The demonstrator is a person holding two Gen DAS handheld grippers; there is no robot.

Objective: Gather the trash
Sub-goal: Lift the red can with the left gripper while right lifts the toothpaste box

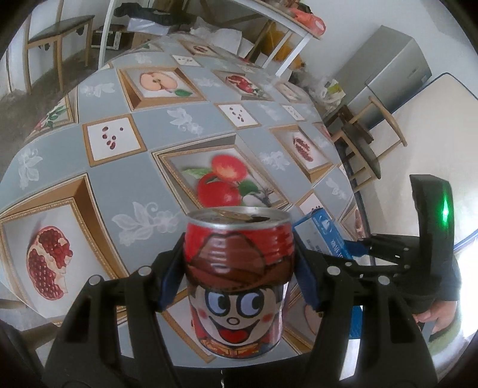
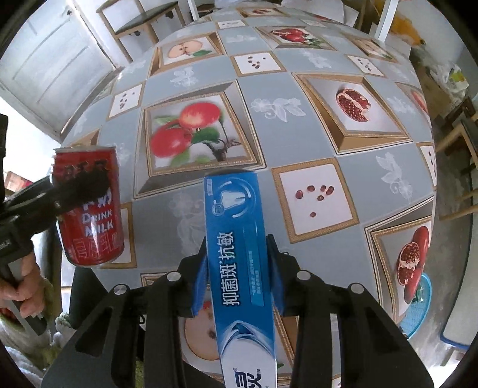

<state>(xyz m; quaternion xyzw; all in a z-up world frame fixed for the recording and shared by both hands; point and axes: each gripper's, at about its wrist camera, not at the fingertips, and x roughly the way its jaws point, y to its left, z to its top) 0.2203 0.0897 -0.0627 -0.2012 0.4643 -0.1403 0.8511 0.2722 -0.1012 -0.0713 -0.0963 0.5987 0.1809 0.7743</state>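
Observation:
A red milk-drink can (image 1: 237,277) with a cartoon face stands upright between the blue pads of my left gripper (image 1: 237,277), which is shut on it and holds it above the table. From the right wrist view the same can (image 2: 89,209) hangs at the left, pinched by the black fingers. My right gripper (image 2: 239,268) is shut on a long blue toothpaste box (image 2: 239,256), which lies lengthwise between its blue pads over the fruit-print tablecloth (image 2: 298,149). One end of that box (image 1: 324,231) shows just right of the can in the left wrist view.
The table wears a grey cloth (image 1: 119,149) printed with framed apples and pomegranates. Wooden chairs (image 1: 361,143) stand at its right side, another chair (image 2: 140,21) at the far end. A blue basket (image 2: 418,304) sits on the floor at the right. A person's hand (image 2: 24,286) grips the left handle.

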